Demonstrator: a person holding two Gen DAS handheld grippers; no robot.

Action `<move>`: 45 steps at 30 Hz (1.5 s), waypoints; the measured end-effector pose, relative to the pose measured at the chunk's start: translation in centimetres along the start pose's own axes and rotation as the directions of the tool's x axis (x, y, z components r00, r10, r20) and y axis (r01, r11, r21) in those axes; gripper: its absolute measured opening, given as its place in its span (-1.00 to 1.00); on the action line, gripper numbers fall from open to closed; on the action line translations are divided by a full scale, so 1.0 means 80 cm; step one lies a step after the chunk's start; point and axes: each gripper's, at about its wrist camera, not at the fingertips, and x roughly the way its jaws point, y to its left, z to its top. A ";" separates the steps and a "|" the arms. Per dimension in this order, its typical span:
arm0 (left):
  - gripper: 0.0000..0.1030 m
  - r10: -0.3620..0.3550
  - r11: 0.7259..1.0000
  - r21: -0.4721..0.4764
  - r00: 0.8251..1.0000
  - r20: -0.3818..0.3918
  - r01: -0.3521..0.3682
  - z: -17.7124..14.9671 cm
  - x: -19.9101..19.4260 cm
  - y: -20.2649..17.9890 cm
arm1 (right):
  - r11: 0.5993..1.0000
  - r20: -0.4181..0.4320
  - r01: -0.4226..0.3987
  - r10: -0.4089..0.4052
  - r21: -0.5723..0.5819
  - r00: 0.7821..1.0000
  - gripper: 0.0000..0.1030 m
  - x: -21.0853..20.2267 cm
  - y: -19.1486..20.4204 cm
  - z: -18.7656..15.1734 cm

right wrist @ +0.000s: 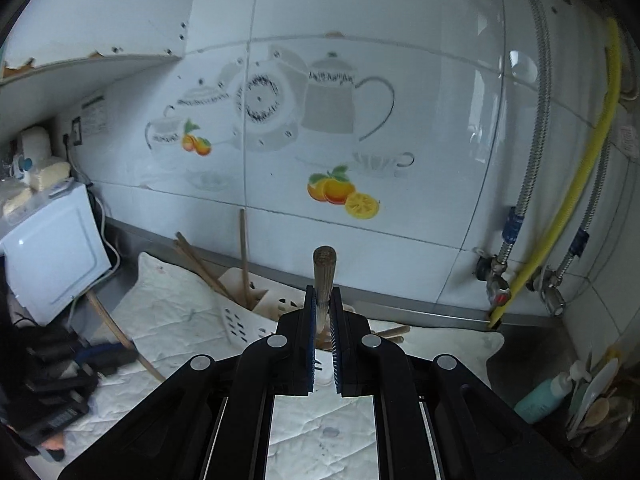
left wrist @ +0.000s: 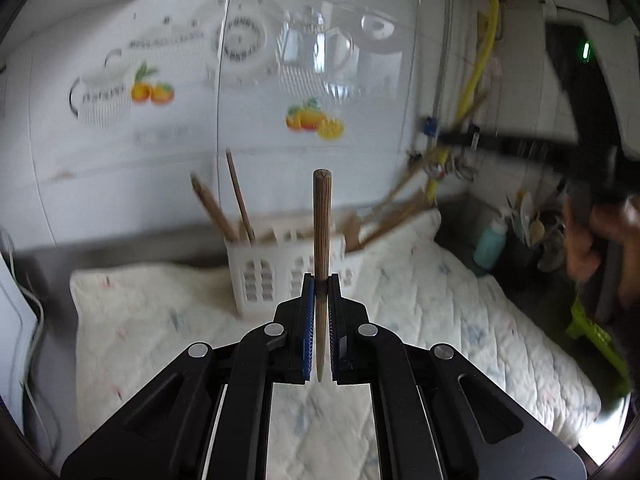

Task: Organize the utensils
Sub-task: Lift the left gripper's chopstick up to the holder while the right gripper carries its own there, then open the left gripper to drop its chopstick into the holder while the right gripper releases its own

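My left gripper (left wrist: 321,280) is shut on a wooden chopstick (left wrist: 322,216) held upright in front of a white slotted utensil basket (left wrist: 260,276), which holds several wooden chopsticks (left wrist: 240,196). My right gripper (right wrist: 323,294) is shut on another wooden chopstick (right wrist: 324,272), held upright just above the same basket (right wrist: 244,320) near the wall. In the left wrist view the other handheld gripper (left wrist: 592,184) and a hand show blurred at the right. In the right wrist view the other gripper (right wrist: 60,380) shows at the lower left with a chopstick (right wrist: 116,328).
A white quilted cloth (left wrist: 440,312) covers the counter. A tiled wall with fruit decals (right wrist: 340,192) stands behind. Yellow hose and metal pipes (right wrist: 560,216) run at right. A teal bottle (right wrist: 544,396) and a spoon holder (right wrist: 600,404) stand at right. A white appliance (right wrist: 52,248) stands at left.
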 end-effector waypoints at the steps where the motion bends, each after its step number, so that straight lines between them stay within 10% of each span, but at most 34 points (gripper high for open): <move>1: -0.91 0.008 1.000 0.003 1.000 0.018 -0.008 0.010 -0.001 0.001 | 1.000 -0.007 -0.002 0.002 0.002 1.000 -0.87 0.006 0.000 0.000; 12: -0.91 0.133 0.991 0.005 0.970 0.202 -0.137 0.123 0.017 0.015 | 1.000 -0.080 -0.028 0.028 -0.005 0.996 -0.87 0.072 0.001 -0.015; 31: -0.83 0.184 0.983 -0.038 0.980 0.081 -0.181 0.093 0.103 0.049 | 0.999 -0.101 -0.038 0.038 -0.002 0.994 -0.83 0.097 -0.005 -0.030; 45: 0.04 0.169 0.985 -0.044 0.977 0.129 -0.165 0.069 0.025 0.027 | 0.999 -0.027 -0.030 0.031 0.018 0.999 -0.42 0.020 0.002 -0.044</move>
